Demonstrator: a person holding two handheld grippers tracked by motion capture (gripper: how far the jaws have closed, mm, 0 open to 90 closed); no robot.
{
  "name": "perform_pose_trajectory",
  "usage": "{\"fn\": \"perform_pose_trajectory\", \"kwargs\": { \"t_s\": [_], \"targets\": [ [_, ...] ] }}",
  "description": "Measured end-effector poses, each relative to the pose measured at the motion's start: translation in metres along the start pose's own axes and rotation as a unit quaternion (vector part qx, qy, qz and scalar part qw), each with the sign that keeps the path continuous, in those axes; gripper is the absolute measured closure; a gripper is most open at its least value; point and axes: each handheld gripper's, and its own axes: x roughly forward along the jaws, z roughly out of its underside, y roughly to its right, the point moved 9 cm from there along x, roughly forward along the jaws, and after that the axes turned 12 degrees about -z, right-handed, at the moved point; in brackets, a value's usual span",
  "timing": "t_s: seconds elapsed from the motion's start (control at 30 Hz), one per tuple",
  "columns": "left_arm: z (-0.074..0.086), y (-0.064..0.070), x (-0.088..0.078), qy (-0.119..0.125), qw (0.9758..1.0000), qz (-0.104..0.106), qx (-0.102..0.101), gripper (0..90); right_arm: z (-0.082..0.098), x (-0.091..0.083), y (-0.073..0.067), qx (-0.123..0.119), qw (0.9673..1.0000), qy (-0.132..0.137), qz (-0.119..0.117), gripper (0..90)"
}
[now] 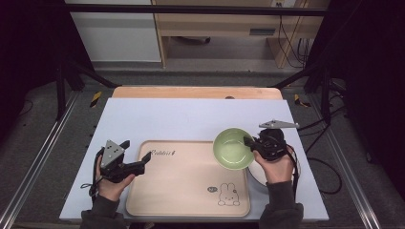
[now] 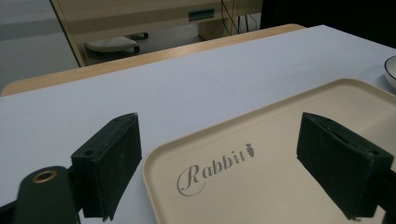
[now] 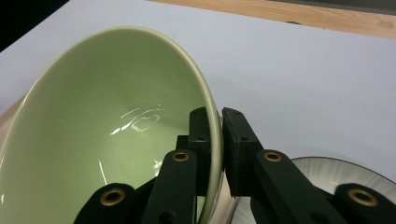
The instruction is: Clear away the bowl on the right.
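Right gripper (image 1: 249, 142) sits right of centre in the high view, clamped on the rim of the green bowl (image 1: 232, 148); in the right gripper view one jaw is inside the bowl wall, the other outside, pads pressed against the rim at frame centre (image 3: 215, 140). Bowl (image 3: 107, 140) is tilted, its open side facing lower left in that view, and takes up the left half of the frame. In the high view the bowl overlaps the upper right corner of the beige tray (image 1: 186, 191); can't tell if it touches the tray. White plate (image 3: 327, 175) with a dark rim and ribbed surface lies just behind the right gripper, lower right in the right gripper view; in the high view it peeks out (image 1: 257, 179) beside the tray's right edge under the hand. Left gripper (image 1: 143, 164) is at lower left of the high view, jaws wide apart with nothing between them, at the tray's left edge. Left gripper view: the two jaws straddle the tray corner (image 2: 261, 154) with the "Rabbit" lettering (image 2: 215, 169). Tray rests on a pale blue worktop (image 1: 181, 119); a rabbit drawing (image 1: 228, 194) marks its lower right corner.
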Motion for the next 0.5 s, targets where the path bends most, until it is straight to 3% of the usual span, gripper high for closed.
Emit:
{"fn": "perform_pose_trajectory", "kwargs": {
  "t_s": [0.5],
  "targets": [
    [-0.001,0.0,-0.001,0.002,1.0,0.001,-0.001,13.6,-0.006,0.023,-0.019,-0.01,0.9996,-0.003,-0.026,82.8]
  ]
}}
